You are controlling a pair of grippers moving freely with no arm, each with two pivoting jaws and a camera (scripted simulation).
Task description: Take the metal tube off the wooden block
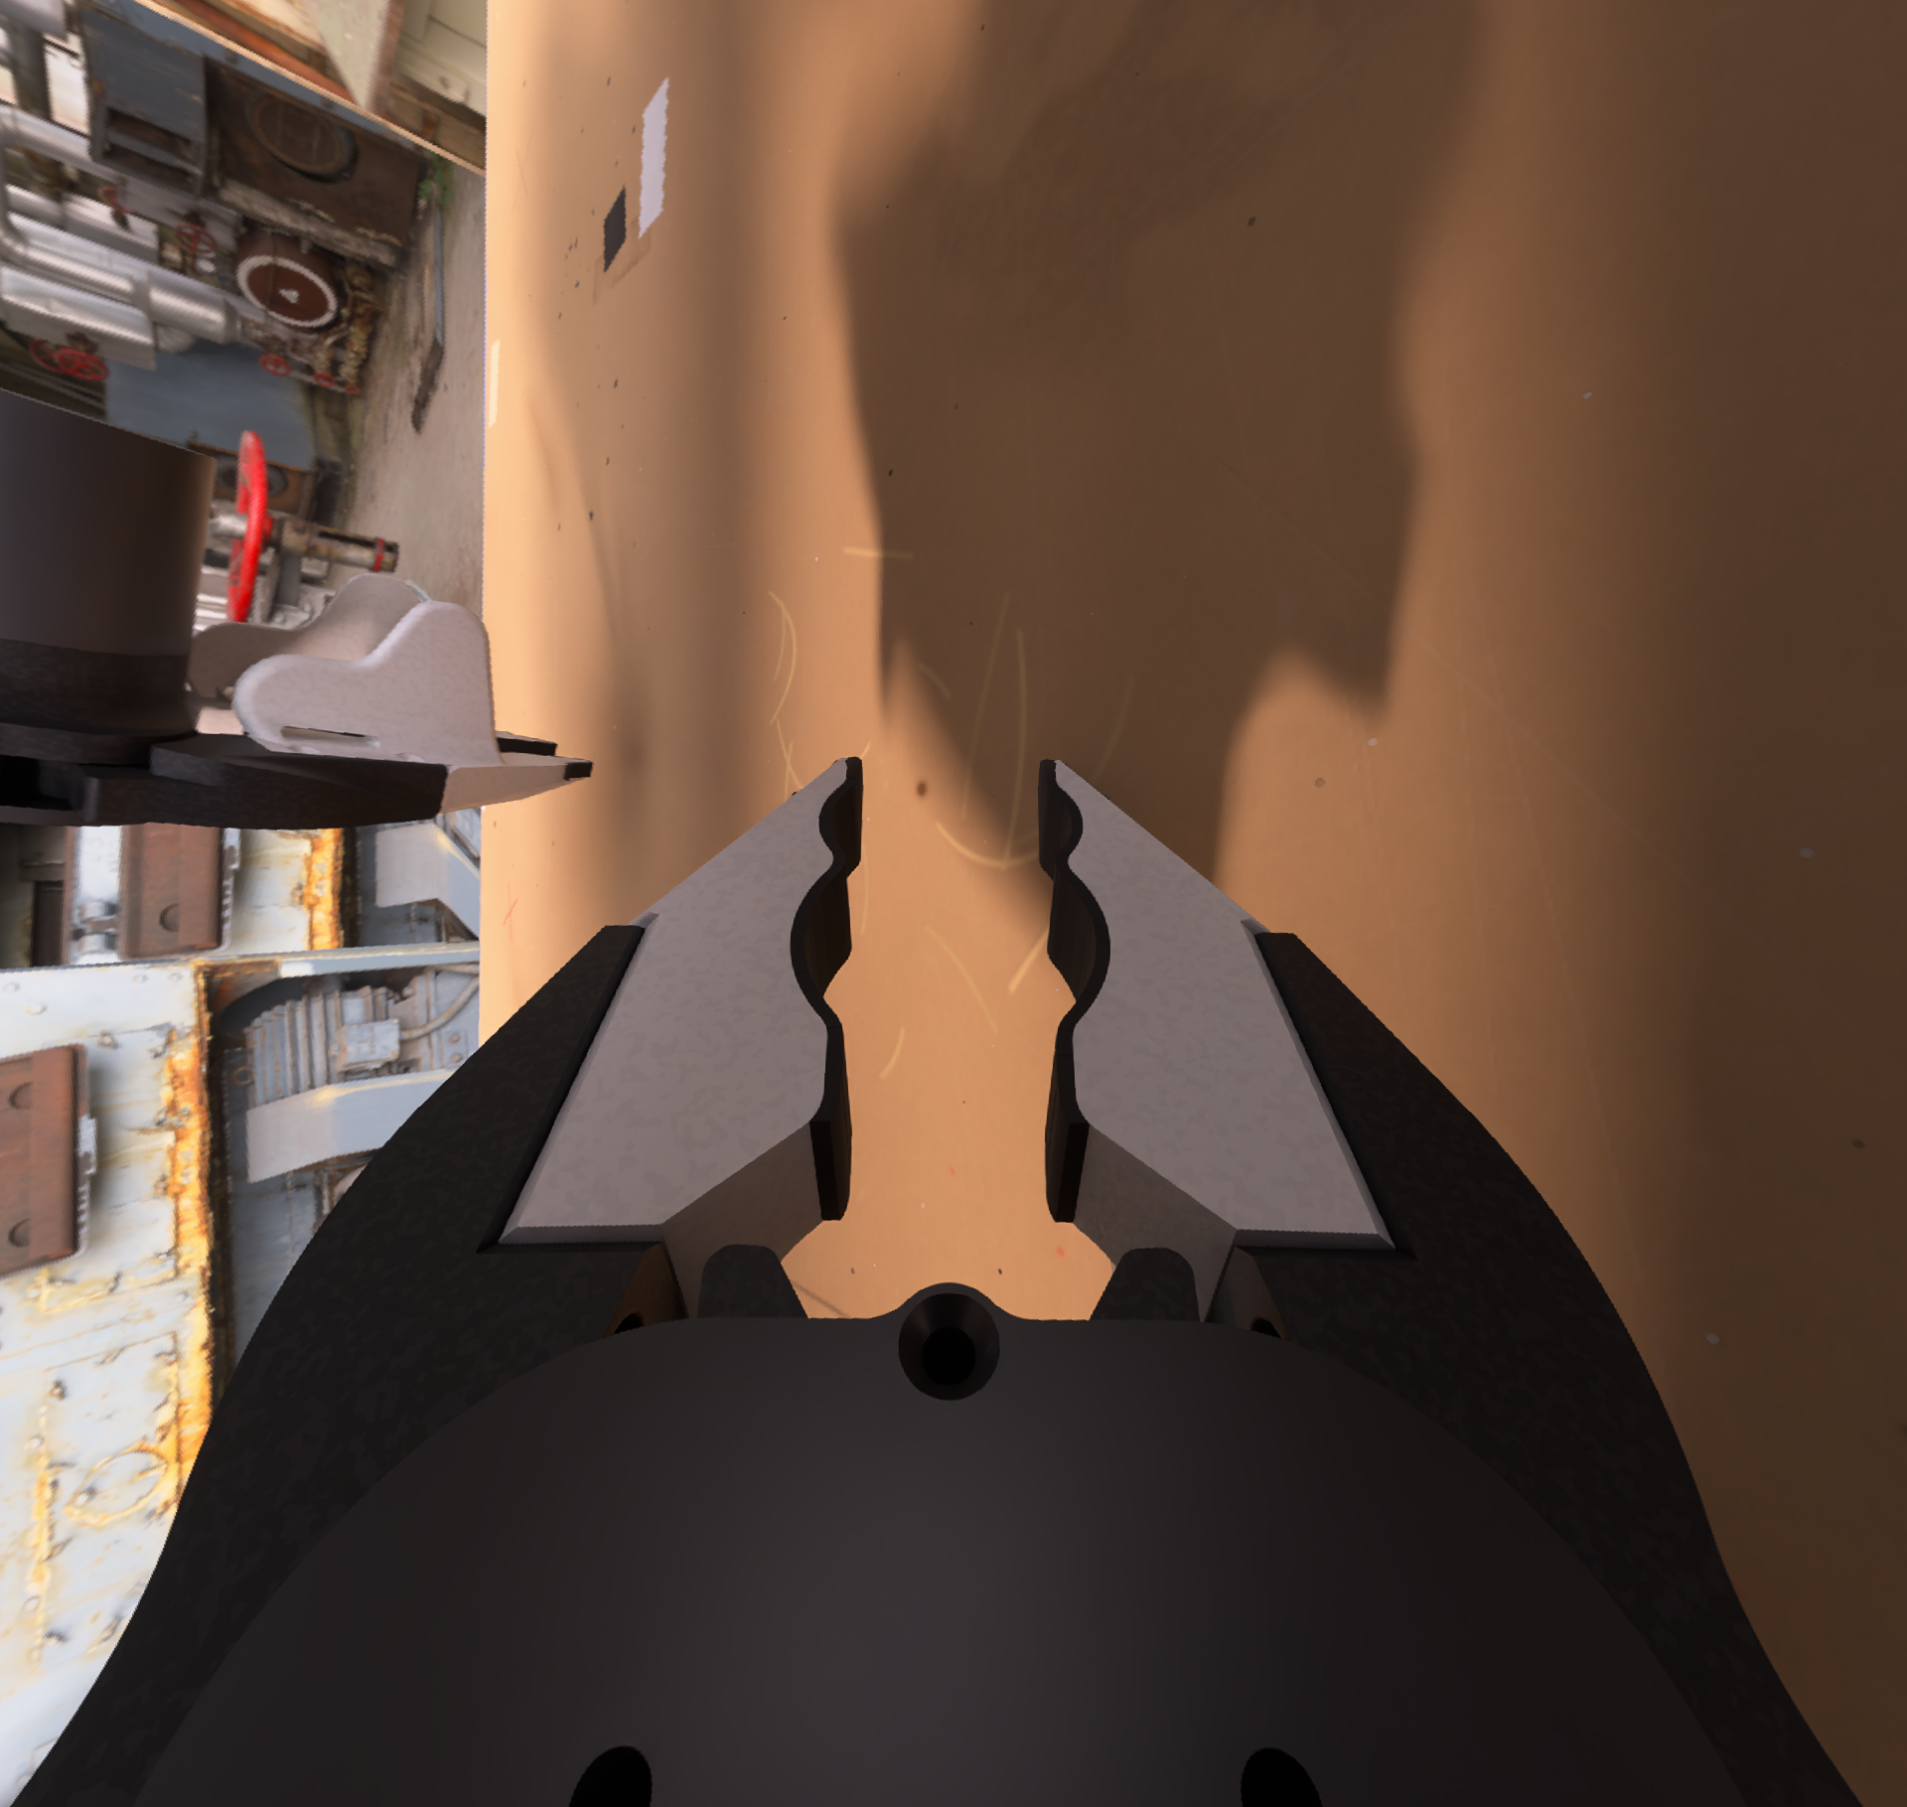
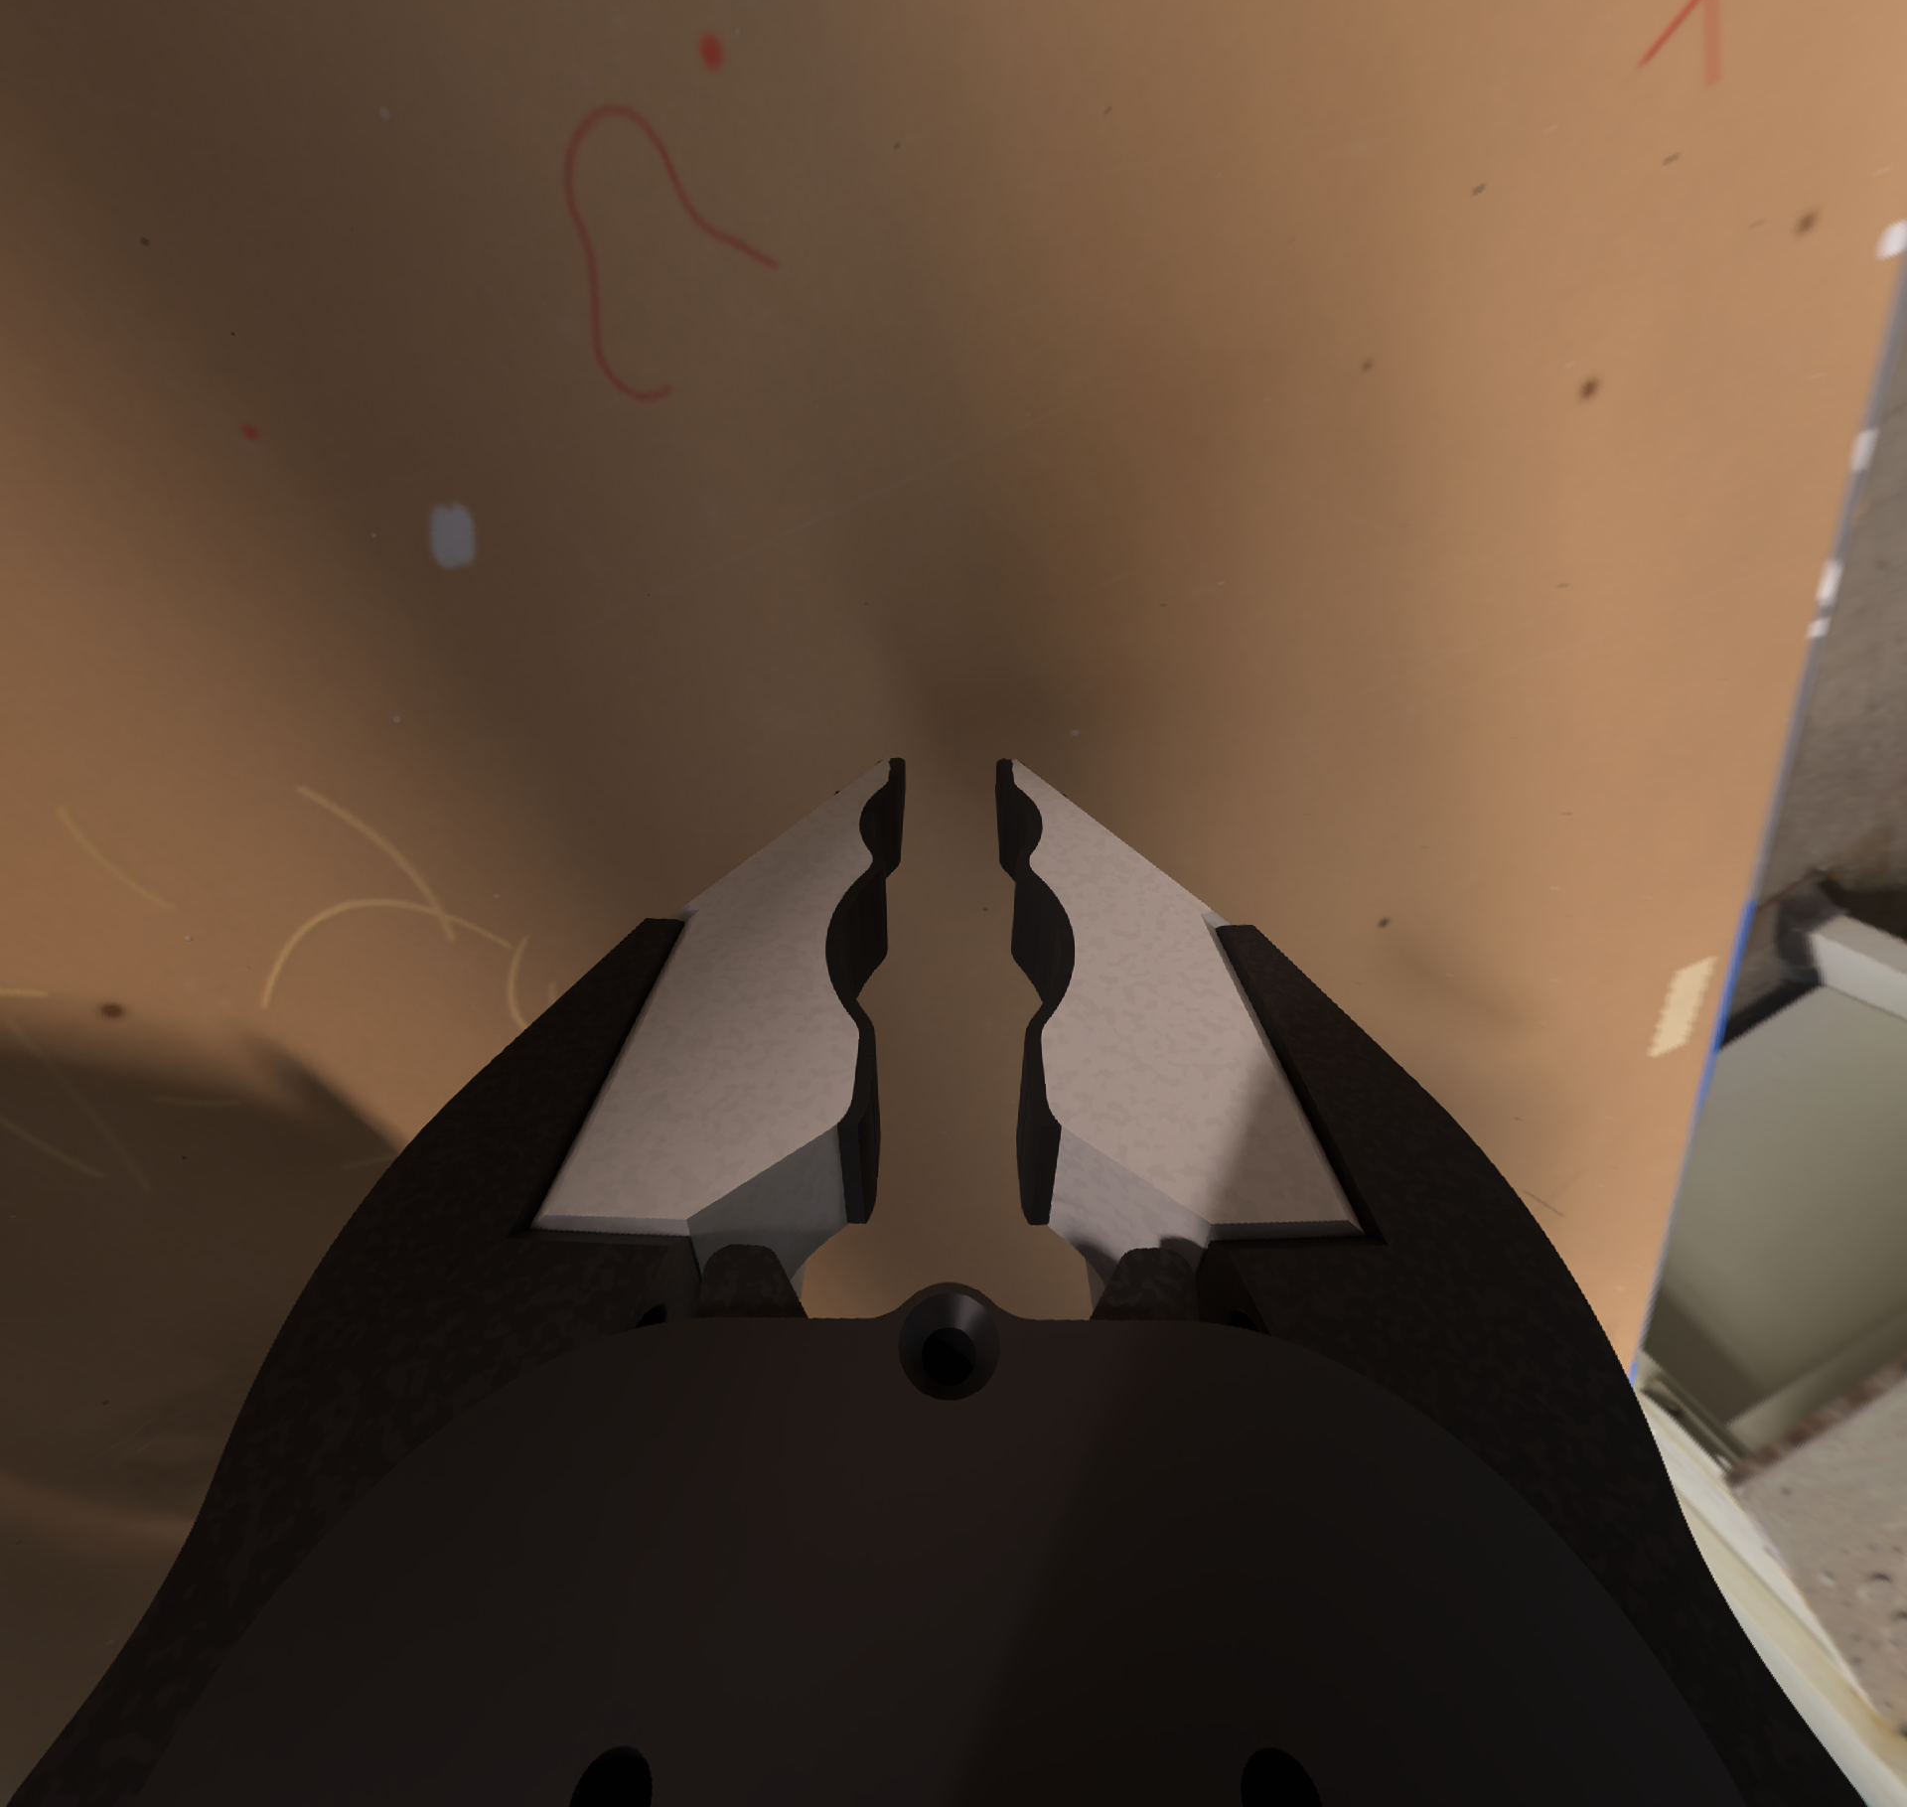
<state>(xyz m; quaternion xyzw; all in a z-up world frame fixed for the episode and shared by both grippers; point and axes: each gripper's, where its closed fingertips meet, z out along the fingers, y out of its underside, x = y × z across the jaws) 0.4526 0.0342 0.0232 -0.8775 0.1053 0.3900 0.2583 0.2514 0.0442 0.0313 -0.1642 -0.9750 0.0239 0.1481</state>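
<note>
In the left wrist view my left gripper (image 1: 949, 777) is open and empty, pointing along the tan tabletop (image 1: 1135, 416). Far ahead on the table stand a small pale piece (image 1: 654, 153) and a small dark piece (image 1: 615, 228), too small to tell what they are. My right gripper (image 1: 562, 769) shows at the left of that view, its pale fingers (image 1: 382, 669) reaching over the table's edge. In the right wrist view my right gripper (image 2: 949, 777) points down close to the tabletop (image 2: 1238, 416), its jaws a narrow gap apart with nothing between them. No tube or block shows there.
The table's edge (image 1: 485, 519) runs top to bottom at the left of the left wrist view, with rusty machinery (image 1: 206, 240) beyond. In the right wrist view the table's edge (image 2: 1775, 829) runs along the right. Red scribbles (image 2: 619, 240) mark the tabletop.
</note>
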